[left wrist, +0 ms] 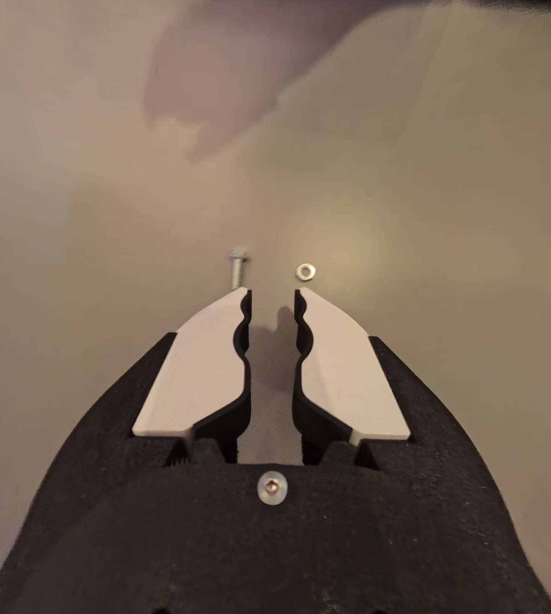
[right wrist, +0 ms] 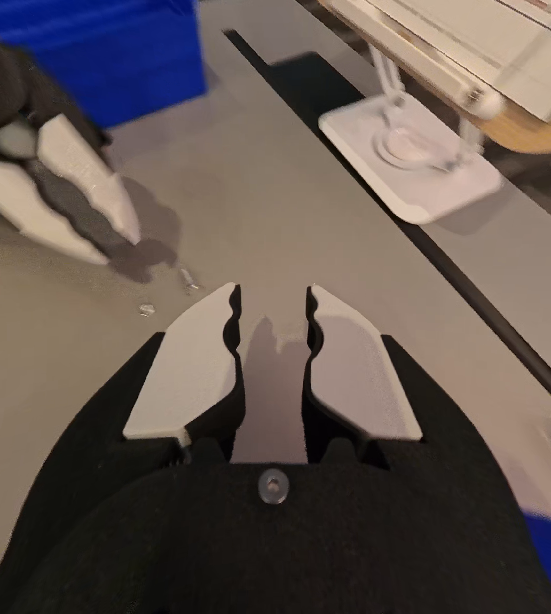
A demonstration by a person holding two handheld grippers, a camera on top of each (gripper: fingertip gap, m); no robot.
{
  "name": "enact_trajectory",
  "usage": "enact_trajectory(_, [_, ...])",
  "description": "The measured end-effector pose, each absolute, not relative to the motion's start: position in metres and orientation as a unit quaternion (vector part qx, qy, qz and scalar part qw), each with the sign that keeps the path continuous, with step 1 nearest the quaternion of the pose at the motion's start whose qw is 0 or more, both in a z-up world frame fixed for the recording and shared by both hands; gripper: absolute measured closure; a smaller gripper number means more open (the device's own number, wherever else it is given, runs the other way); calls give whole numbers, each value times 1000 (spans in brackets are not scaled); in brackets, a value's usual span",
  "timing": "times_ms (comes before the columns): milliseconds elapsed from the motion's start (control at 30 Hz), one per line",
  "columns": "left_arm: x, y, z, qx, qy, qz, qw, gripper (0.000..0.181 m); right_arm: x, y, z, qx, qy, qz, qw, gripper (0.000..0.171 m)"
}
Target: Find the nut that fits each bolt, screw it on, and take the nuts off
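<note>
Two small metal parts lie on the grey table (left wrist: 433, 232) in the left wrist view: a bolt (left wrist: 236, 269) with its head pointing away from the camera, and a nut (left wrist: 305, 271) lying flat to its right, the two apart; the left tongs (left wrist: 273, 292) stand apart with nothing between them, their tips just short of both parts, the left fingertip (left wrist: 239, 294) nearly at the bolt's threaded end; a soft shadow spreads over the table farther off.

From the right wrist view, the right tongs (right wrist: 274, 289) are likewise apart and empty above bare table (right wrist: 267, 166); the left tongs (right wrist: 119, 251) show at the left, angled down with tips close to the surface, fingers apart; the bolt (right wrist: 187, 281) lies just beyond those tips, blurred, and the nut (right wrist: 146, 309) sits near it, closer to the camera, both to the left of the right tongs; a blue bin (right wrist: 118, 56) stands behind the left tongs; a white flat base (right wrist: 410, 159) with a clear ringed fitting rests at the table's far edge to the right, with a pale wooden board (right wrist: 533, 133) behind it.
</note>
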State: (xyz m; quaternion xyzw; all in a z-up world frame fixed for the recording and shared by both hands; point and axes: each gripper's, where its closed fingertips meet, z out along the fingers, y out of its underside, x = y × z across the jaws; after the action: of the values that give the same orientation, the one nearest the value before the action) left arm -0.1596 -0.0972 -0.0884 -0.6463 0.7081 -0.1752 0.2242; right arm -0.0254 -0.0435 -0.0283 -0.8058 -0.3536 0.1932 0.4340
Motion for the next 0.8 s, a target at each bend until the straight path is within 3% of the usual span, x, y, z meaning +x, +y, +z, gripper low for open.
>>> enact_trajectory(133, [-203,-56,-10,-682,618,-218,325,157,-94,-66,-44,-736,-461,263,420,139])
enact_trajectory(267, [-257,-26,29,-709,548,-235,376,155,-131,-75,-83,-717,-573,148,368,148])
enact_trajectory(400, [-287,-17,47,-719,511,-253,397,155,-141,-73,-107,-716,-612,92,323,148])
enact_trajectory(800, [-278,-24,47,-705,528,-259,396,155,-150,-66,-148,-746,-603,145,242,155])
